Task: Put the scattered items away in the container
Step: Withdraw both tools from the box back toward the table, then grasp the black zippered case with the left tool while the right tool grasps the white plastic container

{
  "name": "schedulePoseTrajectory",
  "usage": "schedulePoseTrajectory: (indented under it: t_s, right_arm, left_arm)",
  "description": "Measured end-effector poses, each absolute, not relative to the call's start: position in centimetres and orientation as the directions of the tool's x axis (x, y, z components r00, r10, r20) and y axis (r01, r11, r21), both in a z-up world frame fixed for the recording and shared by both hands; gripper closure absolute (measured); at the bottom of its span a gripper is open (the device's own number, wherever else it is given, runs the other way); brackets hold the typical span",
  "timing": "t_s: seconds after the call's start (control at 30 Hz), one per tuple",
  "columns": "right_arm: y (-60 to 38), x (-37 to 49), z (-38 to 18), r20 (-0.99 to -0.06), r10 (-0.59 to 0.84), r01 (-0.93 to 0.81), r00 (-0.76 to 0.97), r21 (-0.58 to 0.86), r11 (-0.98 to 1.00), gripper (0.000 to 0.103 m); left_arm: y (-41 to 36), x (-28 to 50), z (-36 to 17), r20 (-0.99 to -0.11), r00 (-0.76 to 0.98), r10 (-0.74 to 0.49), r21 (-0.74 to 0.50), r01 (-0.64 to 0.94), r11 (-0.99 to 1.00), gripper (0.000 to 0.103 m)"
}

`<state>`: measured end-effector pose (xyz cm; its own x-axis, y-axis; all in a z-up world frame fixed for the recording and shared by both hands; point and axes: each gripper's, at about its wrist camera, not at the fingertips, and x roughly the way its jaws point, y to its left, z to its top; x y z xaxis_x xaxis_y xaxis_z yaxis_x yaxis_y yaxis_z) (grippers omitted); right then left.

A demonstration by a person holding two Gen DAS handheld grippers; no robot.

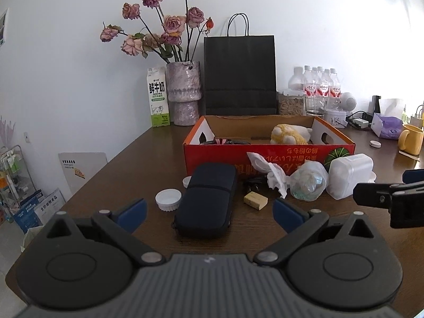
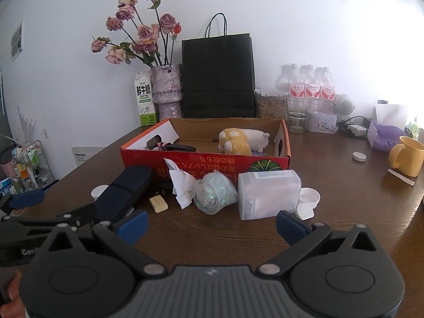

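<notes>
Bench (image 1: 132,159): dark wood, cluttered.
Red cardboard box (image 1: 267,156): centre-far, holds plush toy (image 1: 288,133).
Black zip case (image 1: 205,201): near-left of box, semi-stiff, light; grip across narrow width.
Translucent plastic tub (image 2: 267,194): right, slippery, light.
Bagged bundle (image 2: 214,194), crumpled tissue (image 2: 181,185): soft, between.
White caps (image 1: 168,198): beside case.
Left gripper (image 1: 209,212), right gripper (image 2: 212,225): jaws released, empty.

Both grippers hover low, side by side, jaws spread wide and empty: left gripper (image 1: 209,213), right gripper (image 2: 212,224).
</notes>
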<state>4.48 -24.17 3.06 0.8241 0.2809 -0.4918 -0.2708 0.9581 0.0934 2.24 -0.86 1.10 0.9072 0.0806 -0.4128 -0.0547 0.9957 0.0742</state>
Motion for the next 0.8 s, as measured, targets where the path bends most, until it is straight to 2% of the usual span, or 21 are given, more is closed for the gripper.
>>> schedulePoseTrajectory:
  t_s: [0.8]
  right_arm:
    - [-24.32, 4.25, 2.64, -0.51, 0.269, -0.265, 0.817, 0.082, 0.961, 0.0]
  left_arm:
    - [-0.26, 2.65, 0.65, -0.461, 0.883, 0.086, 0.058, -0.067, 0.996, 0.0]
